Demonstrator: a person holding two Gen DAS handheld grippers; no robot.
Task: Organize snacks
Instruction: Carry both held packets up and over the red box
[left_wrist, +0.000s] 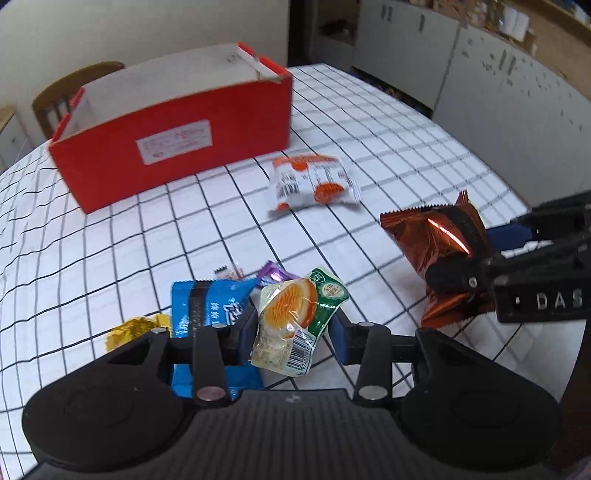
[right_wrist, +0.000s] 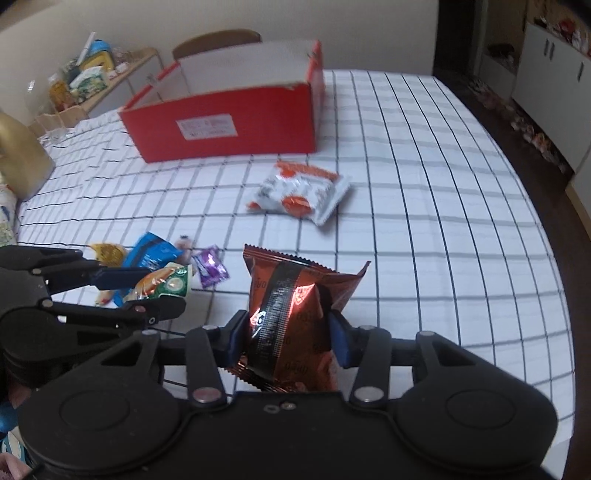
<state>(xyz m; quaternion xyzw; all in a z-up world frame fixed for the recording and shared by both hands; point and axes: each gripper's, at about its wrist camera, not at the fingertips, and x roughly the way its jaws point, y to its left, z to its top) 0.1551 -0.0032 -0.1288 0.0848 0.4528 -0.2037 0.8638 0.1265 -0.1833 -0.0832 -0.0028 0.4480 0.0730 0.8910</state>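
So the left hand-held gripper (left_wrist: 291, 332) is clamped on a green-and-orange snack pouch (left_wrist: 295, 317), with a blue packet (left_wrist: 207, 306), a gold wrapper (left_wrist: 135, 328) and a purple packet (left_wrist: 275, 275) lying on the checkered table (left_wrist: 110, 240) right under it. Behind sits the open red box (left_wrist: 177, 144), a white-orange packet (left_wrist: 314, 182) near it. The right hand-held gripper (right_wrist: 288, 336) is pinching a copper-brown snack bag (right_wrist: 291, 314) upright.

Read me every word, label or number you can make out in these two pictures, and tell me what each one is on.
"DAS": raised letters on the right gripper, cut off by the picture's edge.
White label on the red box: print too blurred to read.
Barcode digits on the egg snack packet in the left gripper: too small.
Blue packet, copper packet, white and orange packet: lettering not legible.
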